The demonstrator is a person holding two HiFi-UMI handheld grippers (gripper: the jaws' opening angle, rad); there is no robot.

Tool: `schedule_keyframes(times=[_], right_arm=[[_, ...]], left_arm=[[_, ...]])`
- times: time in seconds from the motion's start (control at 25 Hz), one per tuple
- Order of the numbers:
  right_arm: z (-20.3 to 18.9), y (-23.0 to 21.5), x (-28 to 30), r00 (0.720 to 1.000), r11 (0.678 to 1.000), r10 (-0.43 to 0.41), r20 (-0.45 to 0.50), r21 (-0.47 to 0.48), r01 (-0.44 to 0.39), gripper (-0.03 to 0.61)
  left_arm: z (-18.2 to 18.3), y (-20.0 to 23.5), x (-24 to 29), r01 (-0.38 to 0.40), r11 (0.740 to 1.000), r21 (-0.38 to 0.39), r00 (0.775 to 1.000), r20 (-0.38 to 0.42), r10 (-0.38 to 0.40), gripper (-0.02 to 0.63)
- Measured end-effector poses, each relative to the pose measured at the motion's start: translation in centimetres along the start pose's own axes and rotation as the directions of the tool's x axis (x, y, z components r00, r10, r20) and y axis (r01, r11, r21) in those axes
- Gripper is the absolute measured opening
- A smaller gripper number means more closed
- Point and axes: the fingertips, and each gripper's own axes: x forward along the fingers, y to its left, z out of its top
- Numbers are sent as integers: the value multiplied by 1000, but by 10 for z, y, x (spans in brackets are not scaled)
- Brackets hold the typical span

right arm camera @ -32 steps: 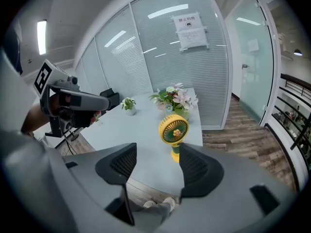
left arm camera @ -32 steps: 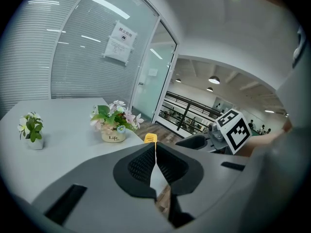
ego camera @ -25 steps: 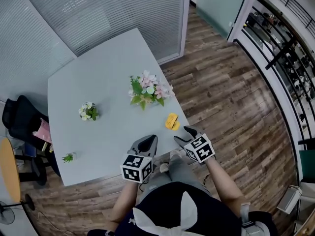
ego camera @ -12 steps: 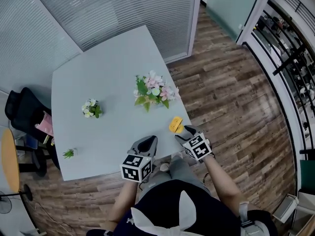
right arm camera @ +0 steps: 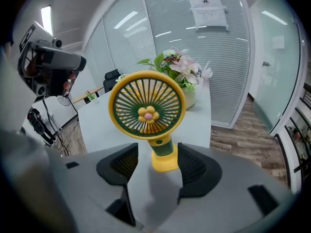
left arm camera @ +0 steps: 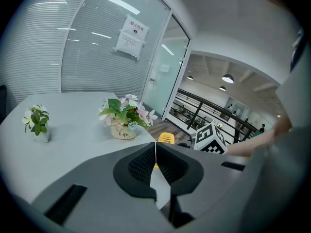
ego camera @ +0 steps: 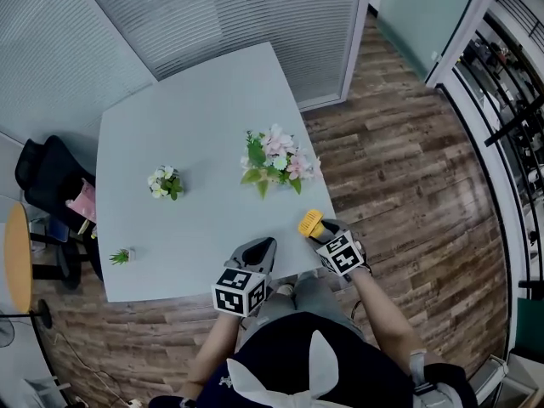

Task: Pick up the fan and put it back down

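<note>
The yellow and green hand fan (right arm camera: 146, 108) stands upright near the right front corner of the grey table (ego camera: 195, 126); it also shows as the fan (ego camera: 310, 223) in the head view. My right gripper (right arm camera: 158, 155) is open, with its pads on either side of the fan's yellow base. The right pad is close against the base and a gap stays on the left. In the head view the right gripper (ego camera: 326, 233) sits just behind the fan. My left gripper (ego camera: 257, 249) hovers at the table's front edge, shut and empty; past its closed jaws I see the fan (left arm camera: 166, 138).
A pot of pink flowers (ego camera: 274, 155) stands just beyond the fan. A small white-flowered pot (ego camera: 165, 182) and a tiny green plant (ego camera: 121, 256) sit at the left. A black chair (ego camera: 47, 185) and a round yellow table (ego camera: 15, 262) stand left of the table. Glass walls lie behind.
My right gripper has moved forward to the fan, so its jaws now flank the fan's base. The left gripper has stayed in place. The head view has shifted slightly.
</note>
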Motion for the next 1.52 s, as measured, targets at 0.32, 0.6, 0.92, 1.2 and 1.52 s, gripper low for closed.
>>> schedule_keyframes(times=[0.32,0.6,0.92,1.2,1.52], right_arm=[[0,0,18,1000,999,28,-7,-30,-29,255],[0,2,26,999,996,20,-28,-84,-23,227],[1,-1,28,999,993,9,-37,-117,-14,199],[2,-1,27,999,985,-18,-34,-172,11,186],[2,-3,26,999,986,-19,-42,-166,12,181]], left_arm=[[-3,8,7,-17,1000,-20,1000,-1,17,23],[-2,9,14,-17,999,-30,1000,-1,17,23],[-2,13,18,-25,999,-43,1000,-6,25,23],[-3,11,23,-23,998,-50,1000,-5,23,23],[-4,11,22,-36,998,-56,999,0,36,23]])
